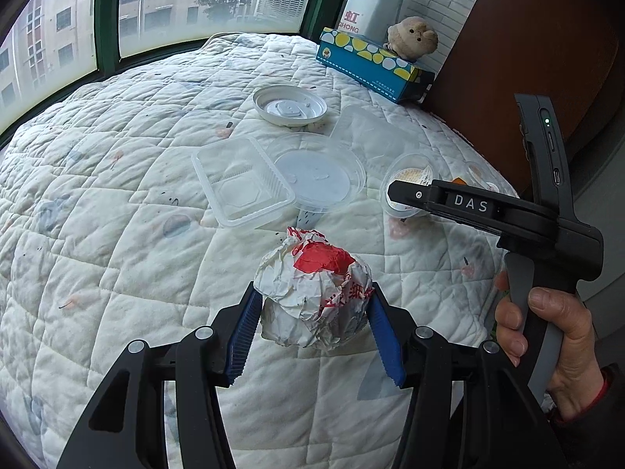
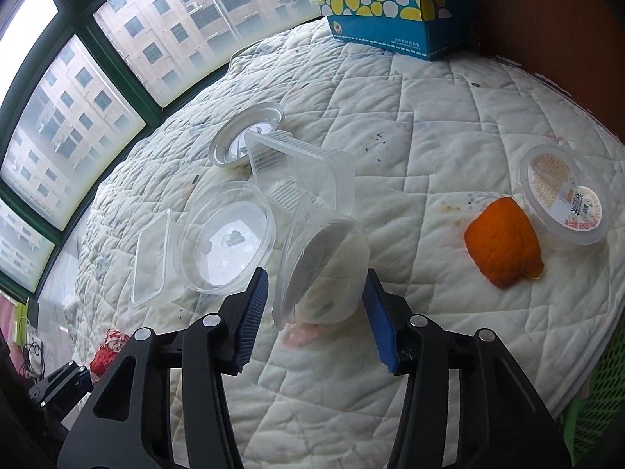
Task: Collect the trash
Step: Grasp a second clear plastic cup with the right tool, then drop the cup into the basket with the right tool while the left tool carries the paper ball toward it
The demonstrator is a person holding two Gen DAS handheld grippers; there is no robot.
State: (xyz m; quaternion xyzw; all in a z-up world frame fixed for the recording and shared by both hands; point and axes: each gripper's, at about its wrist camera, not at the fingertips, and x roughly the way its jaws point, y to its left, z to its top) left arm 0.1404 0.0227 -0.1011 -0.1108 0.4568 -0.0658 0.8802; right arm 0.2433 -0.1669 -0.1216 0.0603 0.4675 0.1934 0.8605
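In the left wrist view my left gripper (image 1: pixel 315 291) is shut on a crumpled white and red paper ball (image 1: pixel 312 297), both blue pads pressing its sides above the quilted bed (image 1: pixel 117 273). A hand holds my right gripper (image 1: pixel 394 191) farther right, its fingers around a small clear cup (image 1: pixel 406 179). In the right wrist view that cup (image 2: pixel 320 269) lies tilted on its side between the blue pads of my right gripper (image 2: pixel 316 275), which is open, with a thin gap showing on each side. An orange peel (image 2: pixel 504 246) and a labelled sealed cup (image 2: pixel 562 195) lie to the right.
Clear rectangular trays (image 1: pixel 242 183), a round clear lid (image 1: pixel 320 179) and a white bowl (image 1: pixel 289 105) lie on the quilt. A blue tissue box (image 1: pixel 375 64) with a plush toy (image 1: pixel 412 35) stands at the back by a brown panel (image 1: pixel 527 39). Windows run behind; a green basket (image 2: pixel 597 371) sits off the bed's right edge.
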